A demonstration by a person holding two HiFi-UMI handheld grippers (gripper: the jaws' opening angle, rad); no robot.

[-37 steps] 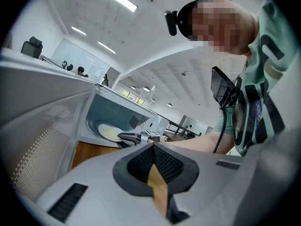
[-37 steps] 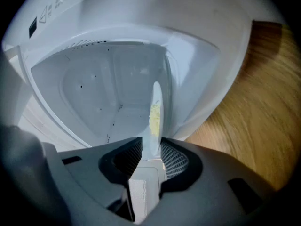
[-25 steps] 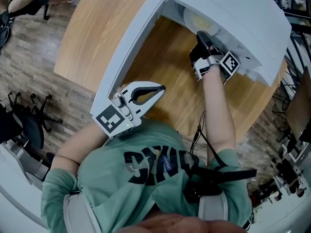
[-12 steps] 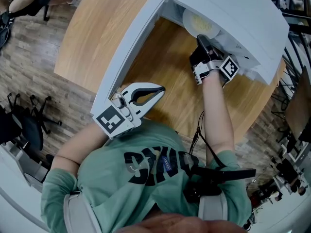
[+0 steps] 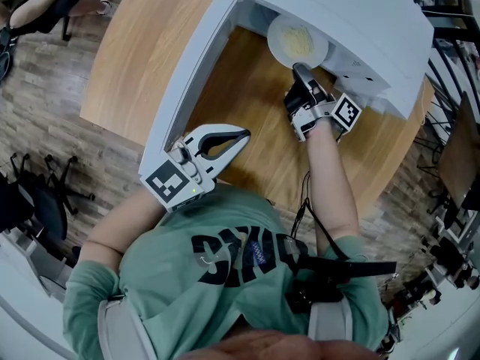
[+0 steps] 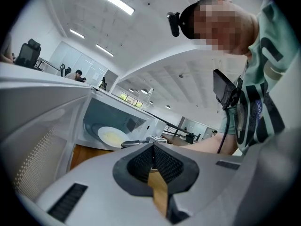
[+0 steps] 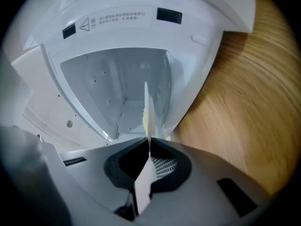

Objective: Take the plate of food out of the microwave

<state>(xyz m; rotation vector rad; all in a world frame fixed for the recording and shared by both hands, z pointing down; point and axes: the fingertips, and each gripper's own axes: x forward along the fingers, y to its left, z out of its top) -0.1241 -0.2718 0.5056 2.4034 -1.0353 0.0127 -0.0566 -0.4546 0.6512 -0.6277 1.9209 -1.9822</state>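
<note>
R gripper (image 5: 300, 70) is pinching the near rim of the plate of food (image 5: 298, 40), jaws nearly together on it. Plate is sitting at the mouth of the open microwave (image 5: 360, 21), over the wooden table (image 5: 150, 43). L gripper (image 5: 244, 136) is idling, jaws together w/ nothing in them. Plate's prob. stiff, glazed, slippery & breakable, so a rim hold means keeping it level. Warning label (image 7: 113, 19) is showing a triangle + small print, too small to read.

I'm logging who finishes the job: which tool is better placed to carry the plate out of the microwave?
Right. The right tool is shut on the plate, half out of the microwave; the left tool sits shut and empty beside the open door.
</note>
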